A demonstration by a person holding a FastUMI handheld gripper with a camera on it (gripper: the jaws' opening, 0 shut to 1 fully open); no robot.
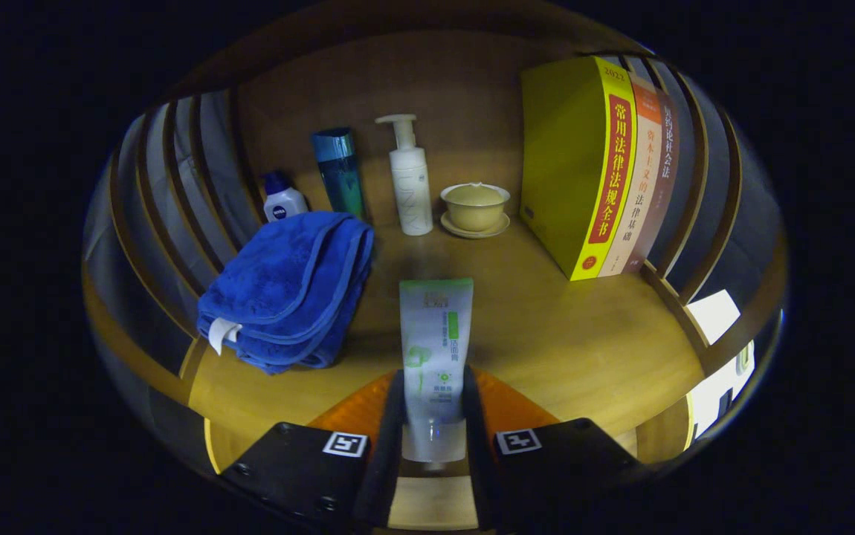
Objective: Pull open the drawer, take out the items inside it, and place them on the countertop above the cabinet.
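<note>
The gripper (433, 416) is holding a facial cleanser tube (435, 349) upright over the table (584, 334), its fingers pressing the tube's lower end from both sides. The tube is looking light, soft and squeezable, so gripping near the stiffer cap suits it. Its cap end is sitting hidden between the fingers.
</note>
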